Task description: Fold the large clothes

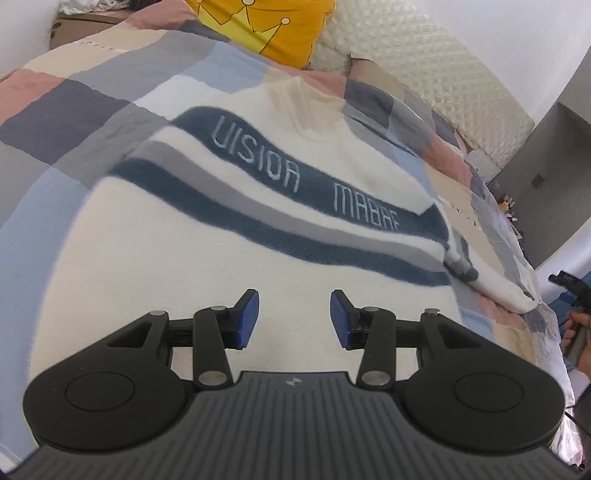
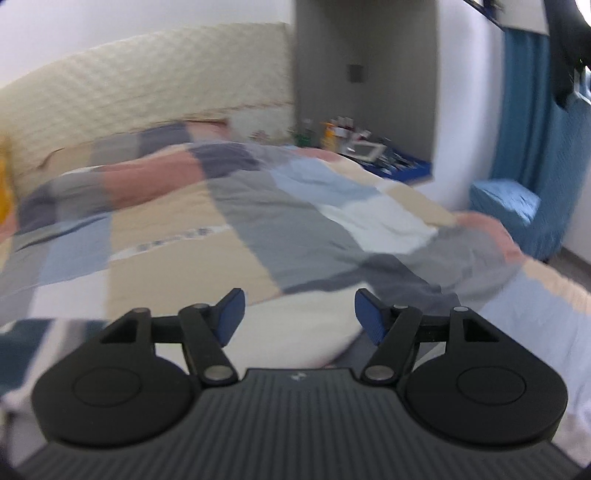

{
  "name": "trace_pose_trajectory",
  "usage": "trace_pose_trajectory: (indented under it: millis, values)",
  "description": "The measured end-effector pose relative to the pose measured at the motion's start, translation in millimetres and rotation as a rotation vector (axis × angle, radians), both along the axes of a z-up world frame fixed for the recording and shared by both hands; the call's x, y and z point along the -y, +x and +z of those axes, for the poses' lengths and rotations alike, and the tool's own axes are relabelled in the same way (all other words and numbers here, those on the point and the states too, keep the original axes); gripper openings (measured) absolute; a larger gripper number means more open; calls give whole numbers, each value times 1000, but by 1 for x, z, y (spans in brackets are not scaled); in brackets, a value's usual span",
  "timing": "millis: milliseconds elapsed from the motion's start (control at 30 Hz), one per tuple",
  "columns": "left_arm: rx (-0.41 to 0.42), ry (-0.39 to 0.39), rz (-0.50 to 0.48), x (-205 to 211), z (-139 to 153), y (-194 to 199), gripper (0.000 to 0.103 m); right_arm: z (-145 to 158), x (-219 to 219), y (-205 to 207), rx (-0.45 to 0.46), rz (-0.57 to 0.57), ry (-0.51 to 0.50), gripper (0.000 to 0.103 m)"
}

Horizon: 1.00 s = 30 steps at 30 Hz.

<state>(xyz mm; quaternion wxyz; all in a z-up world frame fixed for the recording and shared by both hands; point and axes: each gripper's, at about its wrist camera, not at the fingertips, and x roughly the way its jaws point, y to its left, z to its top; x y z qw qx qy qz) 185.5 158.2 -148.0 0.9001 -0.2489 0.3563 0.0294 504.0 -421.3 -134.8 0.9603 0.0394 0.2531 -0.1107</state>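
- The left gripper [image 1: 294, 319] hangs above the sweater [image 1: 236, 258], its blue pads [image 1: 246, 318] spread apart with nothing between them, only cream knit showing beneath the gap.
- The right gripper [image 2: 299, 317] is likewise spread and empty; below it lies a cream edge of the sweater, and the view is blurred, so I cannot tell exactly which part of the garment that is.
- The sweater lies flat, front up, on the patchwork quilt [image 1: 92, 96] that covers the bed, its body nearest the left camera and its ribbed collar [image 1: 306, 99] at the far end.
- Across the chest run dark blue and grey stripes, the upper one carrying pale lettering.
- At the right side of the left view a sleeve [image 1: 491, 284] trails off towards the edge of the bed, its striped part bunched up.
- The knit looks thick, fuzzy and soft: my guess is that it will be limp and fairly light, will sag between two holds and will not slip much on the pads.
- Good holds would be the hem corners or the shoulder and sleeve seam, pinching one layer cleanly so that the quilt is not caught with it.
- Beyond the collar sit a yellow cushion [image 1: 266, 26] and a quilted cream headboard [image 1: 436, 70].
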Motion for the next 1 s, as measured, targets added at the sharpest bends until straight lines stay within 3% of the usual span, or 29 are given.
trace_pose_trajectory:
  millis: [333, 533, 767, 1000]
  values:
    - [70, 54, -43, 1, 18, -31, 49, 75, -116, -97, 17, 284, 46, 68]
    - [84, -54, -47, -11, 12, -37, 49, 93, -197, -160, 28, 479, 103, 68]
    - [87, -36, -3, -24, 7, -41, 49, 75, -288, -219, 25, 675, 179, 68]
    - [52, -91, 57, -46, -2, -37, 49, 29, -334, -232, 8, 677, 263, 68]
